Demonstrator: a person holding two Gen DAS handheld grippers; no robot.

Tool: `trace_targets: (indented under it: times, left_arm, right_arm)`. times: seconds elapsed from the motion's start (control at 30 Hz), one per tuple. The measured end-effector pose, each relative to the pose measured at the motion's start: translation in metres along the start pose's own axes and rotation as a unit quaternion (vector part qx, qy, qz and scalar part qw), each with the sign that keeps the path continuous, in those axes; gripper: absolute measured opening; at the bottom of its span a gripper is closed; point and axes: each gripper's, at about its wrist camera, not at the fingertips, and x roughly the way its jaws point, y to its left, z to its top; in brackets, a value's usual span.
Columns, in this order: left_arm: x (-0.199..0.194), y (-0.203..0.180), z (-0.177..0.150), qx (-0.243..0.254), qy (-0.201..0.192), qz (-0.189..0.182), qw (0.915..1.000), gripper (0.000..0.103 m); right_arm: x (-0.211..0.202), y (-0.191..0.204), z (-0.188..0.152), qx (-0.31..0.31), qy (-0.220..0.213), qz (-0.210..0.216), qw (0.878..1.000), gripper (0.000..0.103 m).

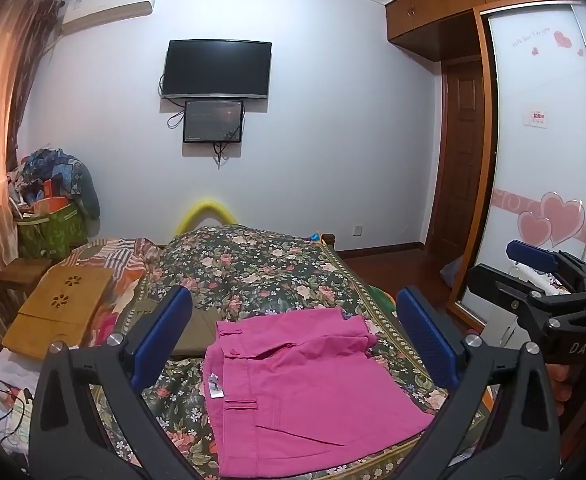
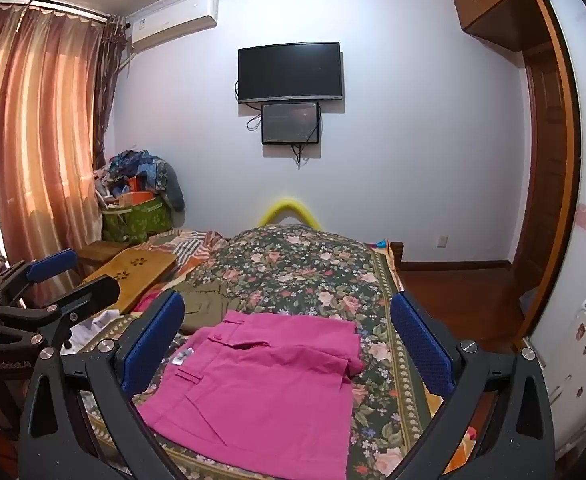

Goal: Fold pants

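Pink pants (image 1: 297,392) lie on the bed (image 1: 261,264), on its floral bedspread, already in a compact rectangle with layers stacked; waistband, belt loops and a white label face left. Upper right corner looks rumpled, one layer poking out. Judgement: folding mostly done, perhaps one last fold or a smoothing left.

Left gripper (image 1: 293,340) hovers above the near edge of the pants, jaws spread wide, nothing between them. Right gripper (image 2: 287,344) likewise wide apart and empty, above the same bundle. Each shows at the edge of the other's view, side by side.

An olive garment (image 2: 203,306) sits folded just beyond the pants. A wooden lap tray (image 1: 59,308) rests at the bed's left side.

Room: pale wall with television (image 1: 217,68) and a smaller screen (image 1: 213,121) below it, air conditioner (image 1: 109,8) up left, curtains (image 2: 41,128), clutter pile in a green bag (image 1: 51,232), wooden wardrobe (image 1: 433,12) right.
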Motion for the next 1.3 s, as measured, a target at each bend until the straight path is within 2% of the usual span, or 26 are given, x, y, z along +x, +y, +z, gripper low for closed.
trace_targets:
  times: [1.3]
  left_arm:
    - [-0.0032,-0.002,0.0046,0.01,-0.013,0.001,0.9999,0.103]
  right_arm:
    - [-0.0016,0.005,0.0017,-0.001,-0.001,0.004,1.0,0.103]
